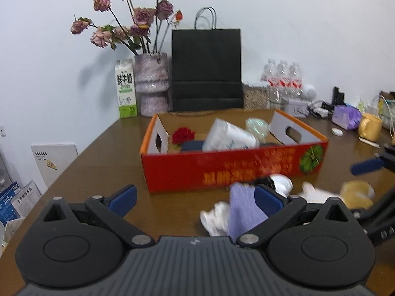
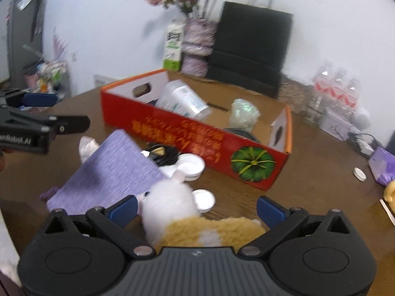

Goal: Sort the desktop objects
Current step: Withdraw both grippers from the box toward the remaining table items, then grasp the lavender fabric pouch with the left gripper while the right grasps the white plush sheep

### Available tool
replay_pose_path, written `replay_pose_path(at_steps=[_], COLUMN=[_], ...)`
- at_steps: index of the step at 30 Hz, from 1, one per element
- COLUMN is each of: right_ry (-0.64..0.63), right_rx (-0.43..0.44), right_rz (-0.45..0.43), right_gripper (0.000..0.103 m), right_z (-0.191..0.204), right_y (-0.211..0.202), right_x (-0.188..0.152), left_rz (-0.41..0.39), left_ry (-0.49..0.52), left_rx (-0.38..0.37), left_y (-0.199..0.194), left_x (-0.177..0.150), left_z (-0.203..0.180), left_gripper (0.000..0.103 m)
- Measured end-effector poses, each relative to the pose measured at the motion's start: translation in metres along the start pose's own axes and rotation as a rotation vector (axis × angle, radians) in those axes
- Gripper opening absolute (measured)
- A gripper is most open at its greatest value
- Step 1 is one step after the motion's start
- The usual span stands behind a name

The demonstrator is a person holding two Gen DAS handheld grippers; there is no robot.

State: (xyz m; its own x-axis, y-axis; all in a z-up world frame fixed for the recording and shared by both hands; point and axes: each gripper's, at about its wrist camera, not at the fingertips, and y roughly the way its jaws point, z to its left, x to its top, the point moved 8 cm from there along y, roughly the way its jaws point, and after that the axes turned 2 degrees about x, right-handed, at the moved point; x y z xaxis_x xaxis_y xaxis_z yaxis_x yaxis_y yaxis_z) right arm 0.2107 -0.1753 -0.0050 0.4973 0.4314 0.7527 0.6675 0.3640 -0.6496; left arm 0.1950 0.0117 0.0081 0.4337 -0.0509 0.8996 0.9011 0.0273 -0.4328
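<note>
Low over the brown wooden table (image 2: 308, 185), the right gripper (image 2: 196, 208) hovered with its 2 blue-padded fingers (image 2: 123, 209) spread wide and nothing clamped between them. A plush toy (image 2: 182, 212) lay in the gap just in front of them, white at its far end and tan and woolly toward the camera, so its long axis ran roughly away from the lens toward the red cardboard box (image 2: 197, 133). Whether the pads touched the fur could not be told.

Just left of the toy, a purple rectangular cloth or pad (image 2: 108, 172) lay tilted, its long axis running from near left to far right, its far corner resting near a black round object (image 2: 163, 154) and a stack of white lids (image 2: 191, 166). Another white lid (image 2: 203, 198) sat just beside the toy's right side.

The box stood with its long axis across the table, a green pumpkin print at its right end; inside were a white tissue pack (image 2: 184, 102) leaning on its side and a pale green crumpled object (image 2: 244, 114).

The left gripper (image 1: 195, 197) was also wide open and empty, pointing toward the box (image 1: 234, 165), with the purple cloth (image 1: 243, 209) by its right finger. Behind stood a milk carton (image 1: 126, 88), a vase of dried roses (image 1: 153, 86) and a black paper bag (image 1: 206, 69).
</note>
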Motion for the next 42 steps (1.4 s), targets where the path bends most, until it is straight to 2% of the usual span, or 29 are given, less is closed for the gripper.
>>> replay_pose_path(at_steps=[3,4,6,9,10,17,26,30,37,42], right_ry=[-0.008,-0.009,-0.012,0.031,0.062,0.189,0.282,0.301,0.33,0.337], right_rx=[0.046,0.059,0.054,0.077,0.105,0.087,0.044,0.004,-0.004,-0.012], right_rz=[0.049,0.075,0.101,0.131,0.142,0.082,0.0,-0.037,-0.08,-0.1], right_gripper=[0.094,0.088,0.084,0.065,0.053,0.049,0.048,0.048,0.048,0.049], right_z=[0.002,0.004,0.004,0.002,0.001,-0.01,-0.018,-0.021,-0.021,-0.018], right_y=[0.01,0.014,0.02,0.021,0.021,0.006,-0.008,-0.015,-0.02,-0.019], right_x=[-0.001,-0.003,-0.004,-0.011,-0.014,-0.021,-0.024,-0.029,-0.035,-0.038], left_rz=[0.02,0.026,0.036,0.048,0.053,0.069,0.111,0.154,0.216,0.216], left_ry=[0.003,0.002,0.001,-0.003,-0.005,-0.002,0.024,0.022,0.046,0.015], left_rx=[-0.007,-0.008,-0.007,-0.005,-0.005,-0.025,-0.071,-0.082,-0.065,-0.068], left_y=[-0.003,-0.004,-0.006,-0.006,-0.006,-0.006,0.001,0.009,0.024,0.025], left_x=[-0.01,-0.012,-0.017,-0.02,-0.022,-0.027,-0.035,-0.043,-0.06,-0.064], left_z=[-0.003,-0.004,-0.003,-0.002,-0.001,-0.009,-0.035,-0.046,-0.063,-0.061], left_gripper=[0.103,0.103,0.103,0.103,0.103,0.103,0.103,0.103,0.103,0.103])
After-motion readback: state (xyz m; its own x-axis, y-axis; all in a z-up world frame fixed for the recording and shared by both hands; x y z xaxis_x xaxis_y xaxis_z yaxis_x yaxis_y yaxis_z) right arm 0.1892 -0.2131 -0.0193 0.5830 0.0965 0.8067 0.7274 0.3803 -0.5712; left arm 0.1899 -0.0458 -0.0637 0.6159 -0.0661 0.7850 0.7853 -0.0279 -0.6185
